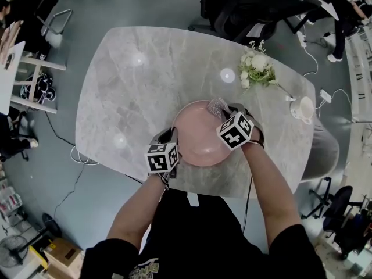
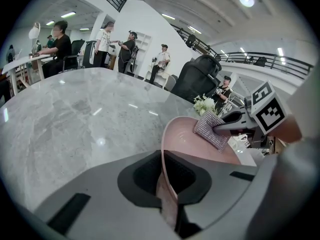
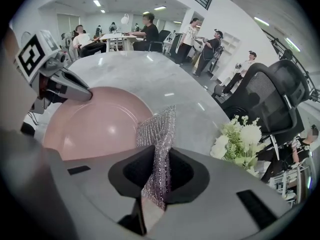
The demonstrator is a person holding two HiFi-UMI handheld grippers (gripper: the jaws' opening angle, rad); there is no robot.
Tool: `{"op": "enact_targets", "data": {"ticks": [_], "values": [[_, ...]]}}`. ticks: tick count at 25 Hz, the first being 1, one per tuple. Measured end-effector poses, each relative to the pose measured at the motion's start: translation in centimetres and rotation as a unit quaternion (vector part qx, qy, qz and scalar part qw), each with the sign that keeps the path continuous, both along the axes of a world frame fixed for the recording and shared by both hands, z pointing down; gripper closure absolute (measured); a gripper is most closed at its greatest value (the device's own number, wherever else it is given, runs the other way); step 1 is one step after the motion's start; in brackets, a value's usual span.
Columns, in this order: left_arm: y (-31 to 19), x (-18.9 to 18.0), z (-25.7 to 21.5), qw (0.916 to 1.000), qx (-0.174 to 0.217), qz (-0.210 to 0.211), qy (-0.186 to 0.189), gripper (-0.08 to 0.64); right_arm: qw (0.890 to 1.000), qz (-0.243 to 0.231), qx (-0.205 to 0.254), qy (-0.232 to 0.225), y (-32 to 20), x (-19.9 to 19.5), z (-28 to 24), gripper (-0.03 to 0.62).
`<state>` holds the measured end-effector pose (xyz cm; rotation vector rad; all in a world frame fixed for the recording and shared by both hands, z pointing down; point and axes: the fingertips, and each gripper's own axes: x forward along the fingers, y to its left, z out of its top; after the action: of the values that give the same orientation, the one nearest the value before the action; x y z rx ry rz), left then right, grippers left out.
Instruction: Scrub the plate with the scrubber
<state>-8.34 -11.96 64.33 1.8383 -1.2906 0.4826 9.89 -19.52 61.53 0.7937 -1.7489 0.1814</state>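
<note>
Right gripper [image 3: 157, 170]: jaws clamped on the scrubber [image 3: 159, 134], a silvery mesh pad. It is held edge-on and sticks out past the tips. In the head view the pad sits at the far right rim of the plate [image 1: 197, 133]. Whether it presses on the plate can't be told.

Left gripper [image 2: 167, 186]: jaws closed on the plate's near left rim, which is pinched between the pads. Each gripper's marker cube sits just off the plate edge on the near side, left cube at the near left, right cube at the right.

The plate is pink and round with nothing on it except the pad. It lies on the grey marble table [image 1: 128, 80], close to the edge where the person stands.

Outward from the plate:
- a white flower bunch [image 1: 256, 67] on the table, beyond the plate to the right, apart from it
- a white cup [image 1: 303, 109] further right of the plate, near the table's right edge
- a black office chair [image 1: 250, 4] past the table's far edge

Several people stand and sit in the background, well beyond the plate.
</note>
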Motion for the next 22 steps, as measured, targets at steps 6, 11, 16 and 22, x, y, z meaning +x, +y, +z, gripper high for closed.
{"op": "enact_targets", "data": {"ticks": [6, 11, 16, 22], "values": [[0.0, 0.0, 0.0, 1.0000, 0.002, -0.002, -0.005, 0.534, 1.000, 0.011, -0.001, -0.006, 1.5, 1.2, -0.2, 0.517], [0.1, -0.2, 0.0, 0.9999, 0.003, -0.009, -0.005, 0.534, 1.000, 0.017, -0.006, -0.011, 3.4, 2.1, -0.4, 0.517], [0.2, -0.1, -0.1, 0.9999, 0.003, -0.014, -0.009, 0.534, 0.999, 0.024, -0.010, -0.019, 5.1, 2.8, -0.6, 0.518], [0.1, -0.1, -0.2, 0.9997, 0.003, -0.025, -0.007, 0.534, 0.999, 0.024, -0.016, -0.030, 7.3, 2.5, -0.7, 0.518]]}}
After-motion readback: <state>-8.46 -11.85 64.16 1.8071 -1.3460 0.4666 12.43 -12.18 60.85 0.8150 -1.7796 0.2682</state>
